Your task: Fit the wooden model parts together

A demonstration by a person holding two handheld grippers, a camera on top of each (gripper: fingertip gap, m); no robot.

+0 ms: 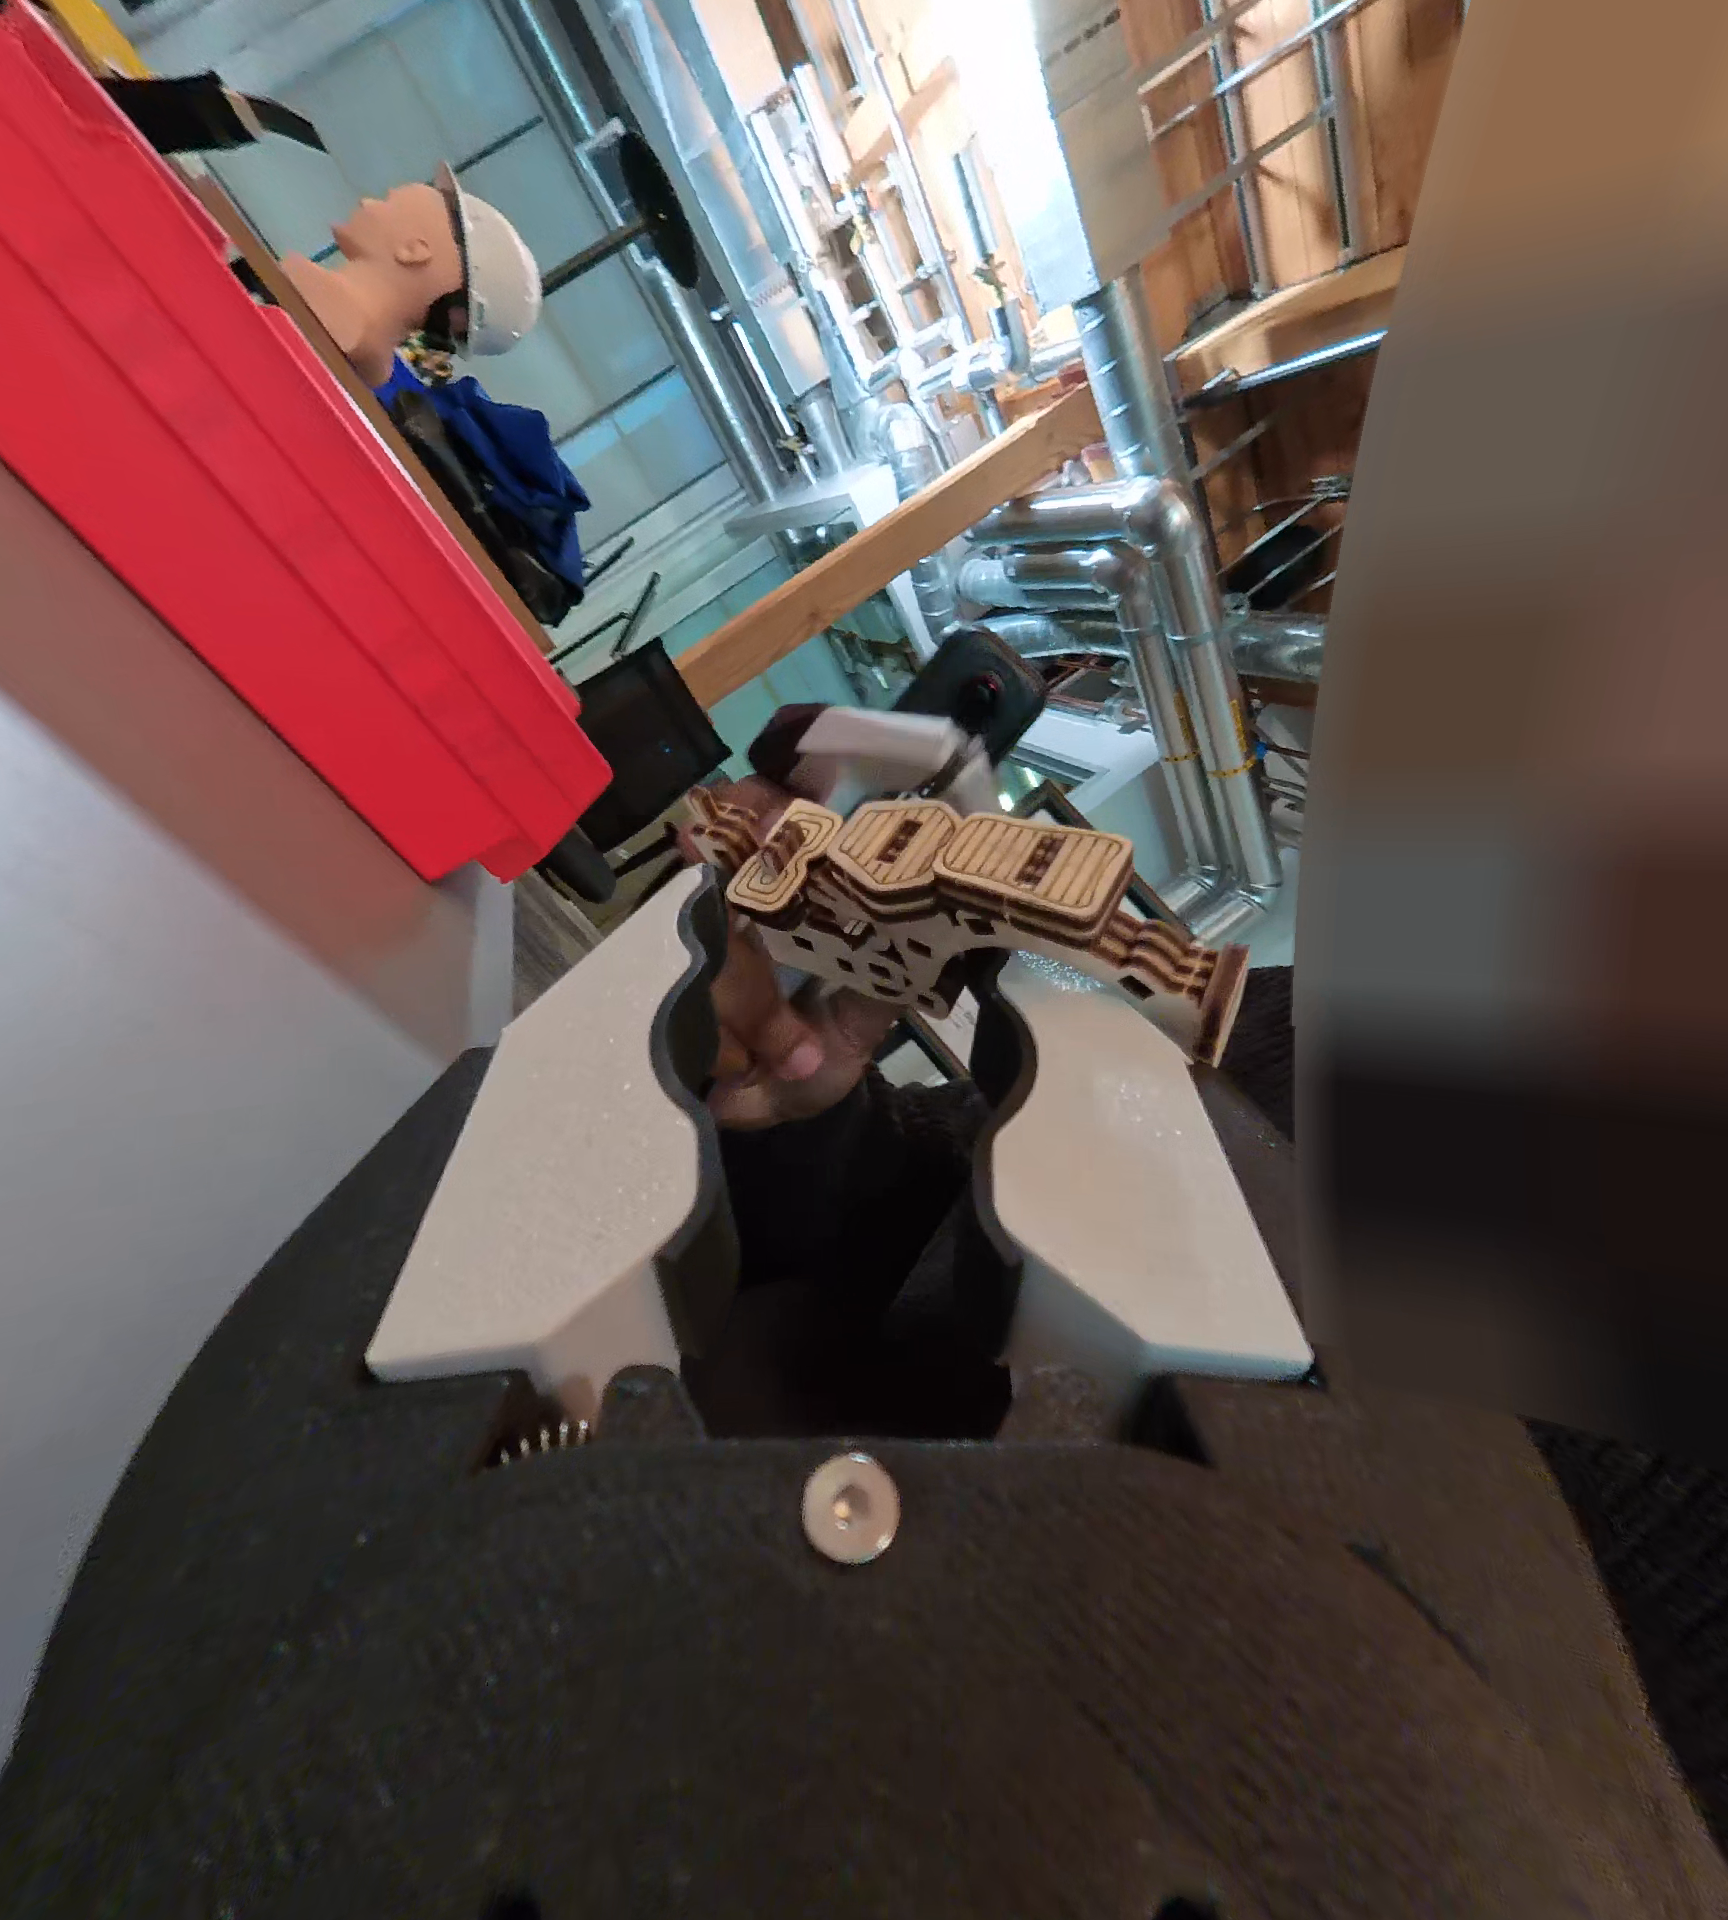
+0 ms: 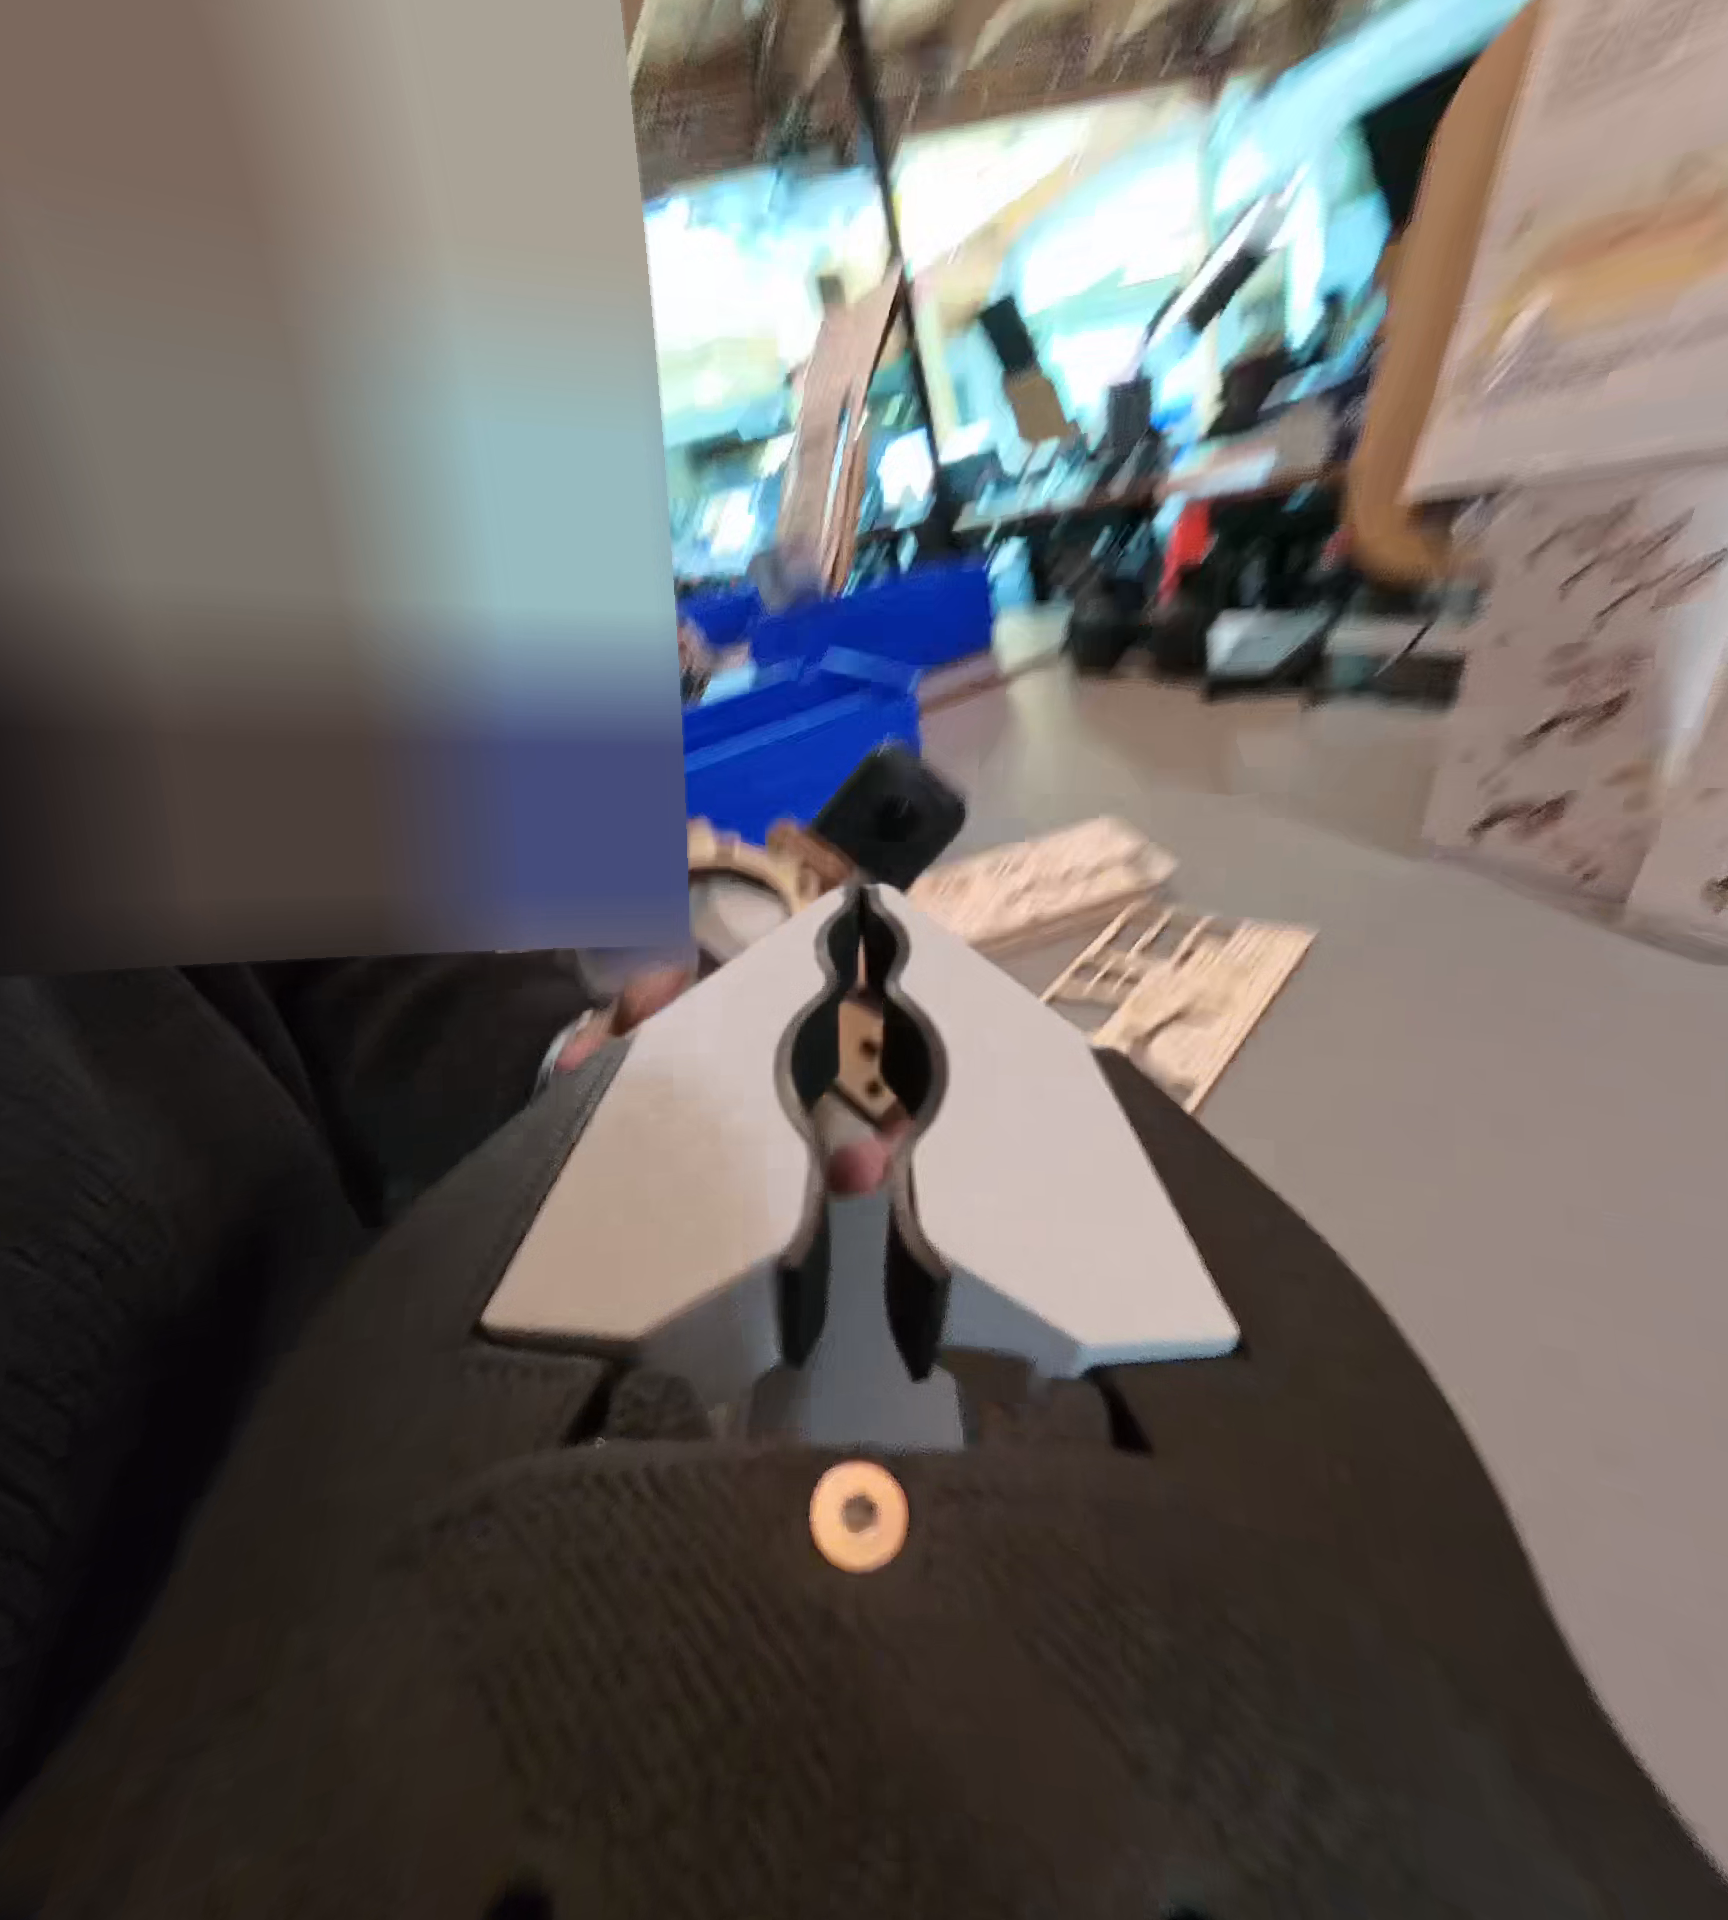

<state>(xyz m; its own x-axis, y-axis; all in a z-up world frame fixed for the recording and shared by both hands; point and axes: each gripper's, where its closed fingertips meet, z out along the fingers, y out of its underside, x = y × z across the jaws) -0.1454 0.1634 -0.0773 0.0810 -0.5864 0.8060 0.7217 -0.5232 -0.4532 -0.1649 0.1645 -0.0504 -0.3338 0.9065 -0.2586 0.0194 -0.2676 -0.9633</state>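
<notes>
The layered wooden model (image 1: 943,883), pale with dark burnt edges, sits between the fingertips of my left gripper (image 1: 844,945). The jaws stand wide apart and close on its body. My right gripper (image 1: 787,748) comes in from above with its white fingers together, the tip at a small upright wooden part (image 1: 772,847) on the model's left end. In the right wrist view my right gripper (image 2: 860,909) is shut, and a small pale part with dark holes (image 2: 865,1060) shows in the jaw gap. The model's edge (image 2: 735,862) shows left of the tip. This view is motion-blurred.
A red crate (image 1: 216,416) stands close on the left, with a mannequin head in a white helmet (image 1: 424,270) behind it. Pale sheets of cut parts (image 2: 1151,956) lie on the grey table (image 2: 1462,1143). Blue bins (image 2: 818,707) stand farther back. A person's fingers (image 1: 766,1039) are under the model. Both grippers' tips are close together, under 4 cm apart.
</notes>
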